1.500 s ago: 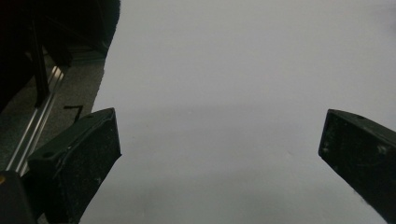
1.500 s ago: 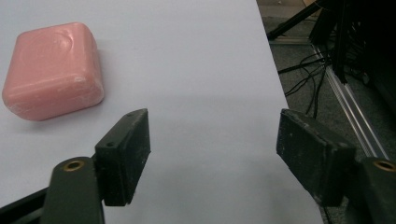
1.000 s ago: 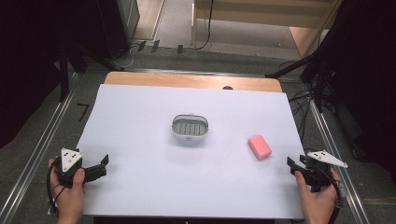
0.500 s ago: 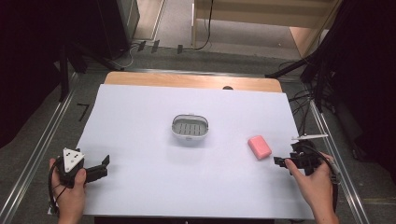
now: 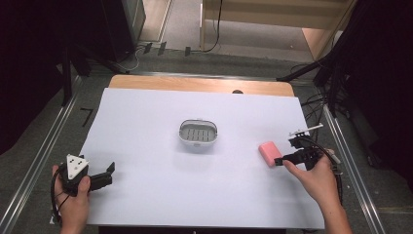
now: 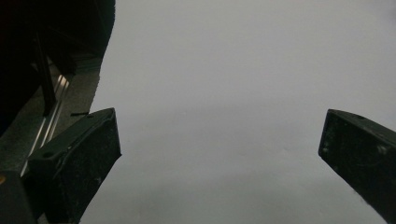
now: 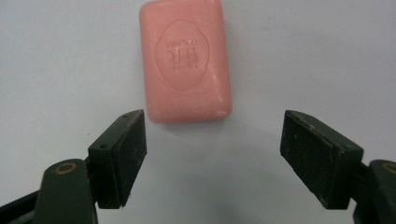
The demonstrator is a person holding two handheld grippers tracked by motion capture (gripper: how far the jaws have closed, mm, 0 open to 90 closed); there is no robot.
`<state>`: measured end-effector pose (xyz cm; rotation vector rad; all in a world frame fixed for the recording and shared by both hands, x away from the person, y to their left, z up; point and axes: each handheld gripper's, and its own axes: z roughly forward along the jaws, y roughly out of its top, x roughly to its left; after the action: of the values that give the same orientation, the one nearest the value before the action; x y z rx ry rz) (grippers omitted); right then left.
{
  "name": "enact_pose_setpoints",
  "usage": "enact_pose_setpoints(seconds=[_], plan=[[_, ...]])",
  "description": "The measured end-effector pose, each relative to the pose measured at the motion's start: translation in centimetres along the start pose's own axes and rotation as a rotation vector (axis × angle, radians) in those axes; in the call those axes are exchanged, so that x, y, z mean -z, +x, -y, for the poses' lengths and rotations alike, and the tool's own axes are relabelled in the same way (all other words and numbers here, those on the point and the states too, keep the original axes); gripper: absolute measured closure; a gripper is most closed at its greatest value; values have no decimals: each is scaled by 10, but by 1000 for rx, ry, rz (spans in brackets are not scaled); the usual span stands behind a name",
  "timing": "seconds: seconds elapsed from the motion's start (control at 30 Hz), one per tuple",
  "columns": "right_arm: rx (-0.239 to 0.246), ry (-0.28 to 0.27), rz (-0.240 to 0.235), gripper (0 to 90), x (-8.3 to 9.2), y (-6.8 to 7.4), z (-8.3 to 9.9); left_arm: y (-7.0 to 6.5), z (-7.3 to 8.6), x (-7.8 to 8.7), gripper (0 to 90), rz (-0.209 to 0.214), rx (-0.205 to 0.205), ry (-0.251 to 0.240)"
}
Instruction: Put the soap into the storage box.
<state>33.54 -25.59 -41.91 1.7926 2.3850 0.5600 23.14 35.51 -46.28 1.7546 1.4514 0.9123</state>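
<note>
Jaws wide on right gripper [image 7: 212, 158], just short of pink soap [image 7: 186, 60]; approach step, next advance and close; left gripper [image 5: 100, 178] wide, idle.

Soap: we see a pink bar [image 7: 186, 60], smooth and faintly waxy, with an embossed oval stamp on its face.
Dish: the soap dish [image 5: 197, 132] looks to us like pale glossy plastic, ribbed inside.
Table cover: our white sheet [image 5: 146, 185] reads as matt and smooth, like paper.
Table edge: bare wood [image 5: 195, 84], light and satin.
Right gripper [image 7: 212, 158]: its jaw pads look matt black and finely textured to us.
</note>
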Motion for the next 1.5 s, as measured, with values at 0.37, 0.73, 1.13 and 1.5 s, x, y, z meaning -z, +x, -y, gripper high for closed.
enact_pose_setpoints(seconds=[0.37, 0.73, 1.13, 1.5], plan=[[14, 80, -6, 342, -16, 17, -28, 0, 0, 0, 0, 6, -4, 3], [11, 137, 35, 340, -30, 22, -43, -1, 0, -1, 0, 6, -7, 5], [15, 175, 67, 359, -40, 24, -48, -1, 0, -1, 0, 2, -12, 9], [59, 211, 68, 383, -47, 25, -52, -1, 0, -1, 0, 4, -12, 10]])
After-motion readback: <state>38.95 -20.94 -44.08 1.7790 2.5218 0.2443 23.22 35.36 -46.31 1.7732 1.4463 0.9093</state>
